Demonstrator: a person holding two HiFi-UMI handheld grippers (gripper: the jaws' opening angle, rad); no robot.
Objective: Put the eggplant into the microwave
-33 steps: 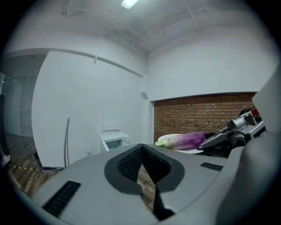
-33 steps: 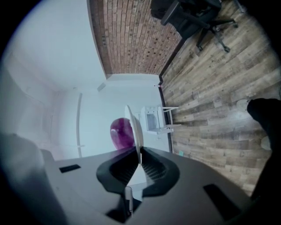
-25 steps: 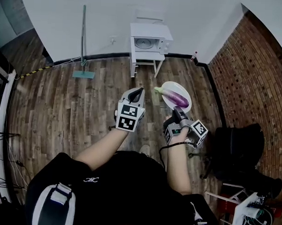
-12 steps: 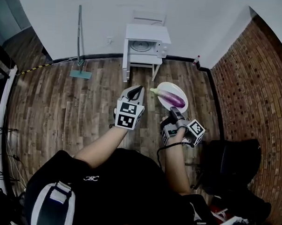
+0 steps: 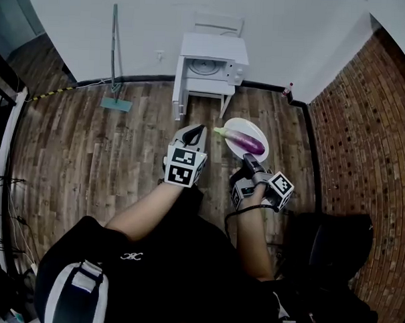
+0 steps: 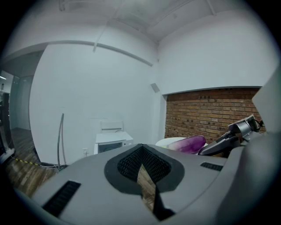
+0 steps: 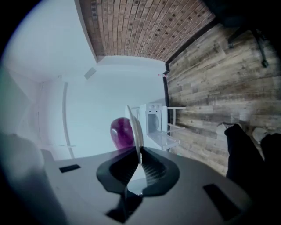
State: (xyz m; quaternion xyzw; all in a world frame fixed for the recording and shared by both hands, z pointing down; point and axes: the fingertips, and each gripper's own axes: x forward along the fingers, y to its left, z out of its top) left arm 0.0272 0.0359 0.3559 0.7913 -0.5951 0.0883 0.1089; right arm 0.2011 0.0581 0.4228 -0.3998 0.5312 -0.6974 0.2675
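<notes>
Right gripper [image 5: 247, 157] is clamped on the near rim of the white plate [image 5: 244, 123], and the eggplant [image 5: 245, 140] is lying across that plate, green stem end pointing left. Left gripper [image 5: 198, 130] is shut with nothing in it, held just left of the plate and not touching it.

Compared with a second ago, the microwave [image 5: 208, 67] on its small white worktop [image 5: 180, 96] looks a bit bigger and sits further left in the head view. The dark gear by the brick wall [image 5: 364, 144] has slid down toward the bottom right corner. Plate and eggplant sit the same way in my grip.

For room: open wood floor [image 5: 89, 152] lies between the plate's far edge and the worktop legs. The brick wall runs down my right side, well apart from the plate. A mop [image 5: 115, 53] leans on the white wall left of the microwave, apart from it.

Count: two grippers, one plate, one eggplant, one microwave, one worktop, one mop.
</notes>
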